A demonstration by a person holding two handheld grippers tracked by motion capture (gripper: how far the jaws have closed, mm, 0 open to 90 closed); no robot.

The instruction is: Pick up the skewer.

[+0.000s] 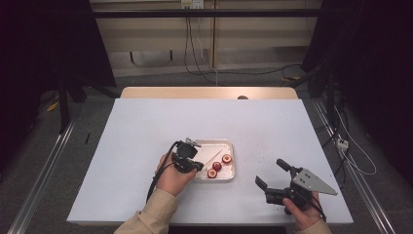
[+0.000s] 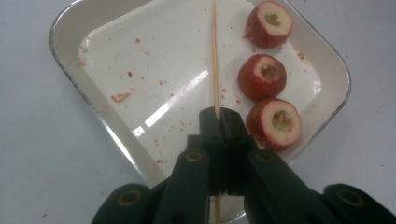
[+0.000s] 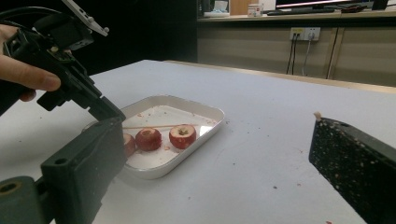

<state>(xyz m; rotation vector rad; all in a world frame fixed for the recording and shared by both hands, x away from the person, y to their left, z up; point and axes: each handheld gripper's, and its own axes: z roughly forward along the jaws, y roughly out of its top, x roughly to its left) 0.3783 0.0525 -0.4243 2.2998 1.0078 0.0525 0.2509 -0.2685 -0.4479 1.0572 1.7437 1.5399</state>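
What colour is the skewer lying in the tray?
Pale tan wood; the skewer shows best in the left gripper view.

White matte desk (image 1: 146,136), light wood strip along its far edge (image 1: 209,92). Red crumbs scattered on the desk surface right of centre (image 1: 265,146). Black cables (image 1: 195,53) hang down the beige back wall. Grey floor rails (image 1: 44,165) either side.

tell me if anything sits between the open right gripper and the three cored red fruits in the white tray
Nothing visible does. The right gripper is open over bare white table, and the three cored red fruits lie in the white tray on its near side. The left gripper, shut on the thin wooden skewer, is behind them.
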